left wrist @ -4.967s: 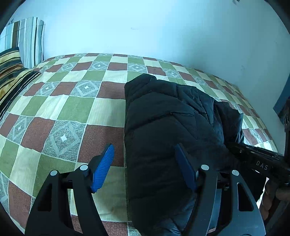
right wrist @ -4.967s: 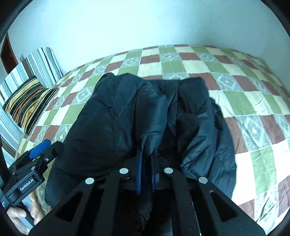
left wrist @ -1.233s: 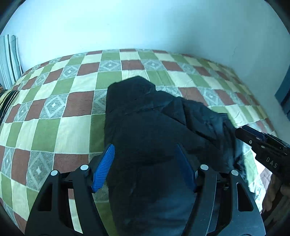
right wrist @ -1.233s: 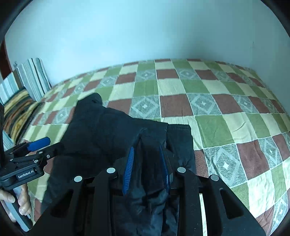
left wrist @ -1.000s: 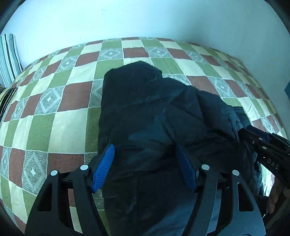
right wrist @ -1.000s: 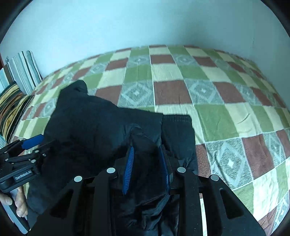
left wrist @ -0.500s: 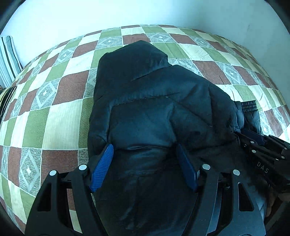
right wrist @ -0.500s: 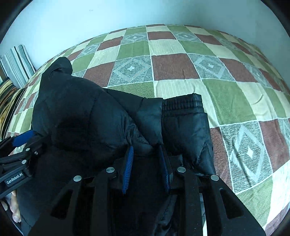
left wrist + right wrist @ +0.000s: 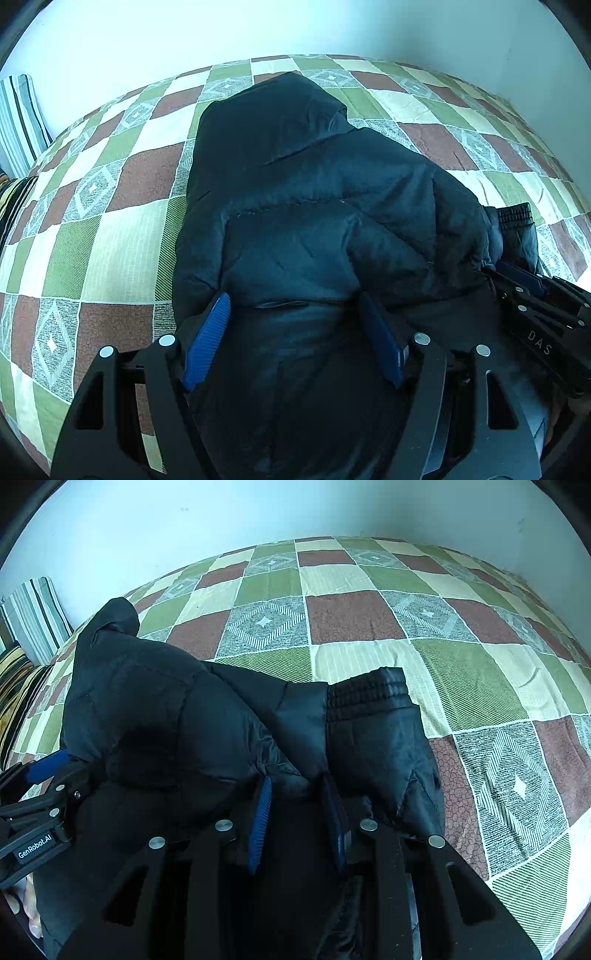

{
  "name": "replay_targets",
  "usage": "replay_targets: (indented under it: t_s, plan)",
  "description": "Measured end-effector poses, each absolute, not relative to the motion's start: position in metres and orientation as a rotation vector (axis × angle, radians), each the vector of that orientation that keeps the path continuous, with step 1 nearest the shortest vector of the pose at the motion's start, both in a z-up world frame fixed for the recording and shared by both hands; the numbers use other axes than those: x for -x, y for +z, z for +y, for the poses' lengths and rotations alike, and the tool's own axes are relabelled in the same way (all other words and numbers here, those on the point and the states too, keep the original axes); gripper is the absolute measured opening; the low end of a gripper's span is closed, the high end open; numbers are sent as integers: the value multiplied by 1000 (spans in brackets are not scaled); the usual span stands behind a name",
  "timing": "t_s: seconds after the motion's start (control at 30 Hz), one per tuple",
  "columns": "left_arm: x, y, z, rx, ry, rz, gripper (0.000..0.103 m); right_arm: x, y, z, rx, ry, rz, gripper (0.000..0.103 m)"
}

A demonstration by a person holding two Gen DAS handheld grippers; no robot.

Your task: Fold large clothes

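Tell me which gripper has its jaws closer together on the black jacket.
The right gripper: it pinches a narrow fold, while the left gripper spans a wide bunch of jacket.

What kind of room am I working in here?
Most likely a bedroom. The black padded jacket lies on a bed under a checked green, brown and cream bedspread, striped pillows stand at one end, and a plain pale wall runs close behind.

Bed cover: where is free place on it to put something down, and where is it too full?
The checkered bed cover lies bare to the right of the black jacket, toward the wall. A second bare strip runs left of the jacket, toward the striped pillow. The near edge is crowded: both the left gripper and the right gripper grip jacket folds.
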State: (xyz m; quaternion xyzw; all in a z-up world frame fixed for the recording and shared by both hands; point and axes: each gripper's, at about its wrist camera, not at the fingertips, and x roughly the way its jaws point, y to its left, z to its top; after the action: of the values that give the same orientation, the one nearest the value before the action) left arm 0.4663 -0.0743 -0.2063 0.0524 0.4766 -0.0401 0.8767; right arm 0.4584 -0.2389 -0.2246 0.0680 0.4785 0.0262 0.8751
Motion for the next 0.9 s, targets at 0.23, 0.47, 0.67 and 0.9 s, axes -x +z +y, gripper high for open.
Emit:
replay_targets:
  t_s: [0.23, 0.47, 0.67, 0.9]
  plan:
    - [-465, -198, -74, -101, -93, 986, 71, -456, -219, -236, -113, 49, 985, 29]
    - [-460, -184, -72, -96, -105, 977, 71, -450, -207, -236, -104, 41, 964, 31]
    - [-453, -171, -70, -95, -95, 958, 72, -442, -192, -240, -111, 30, 943, 39]
    - [-433, -154, -69, -87, -95, 924, 72, -422, -172, -239, -122, 35, 916, 52]
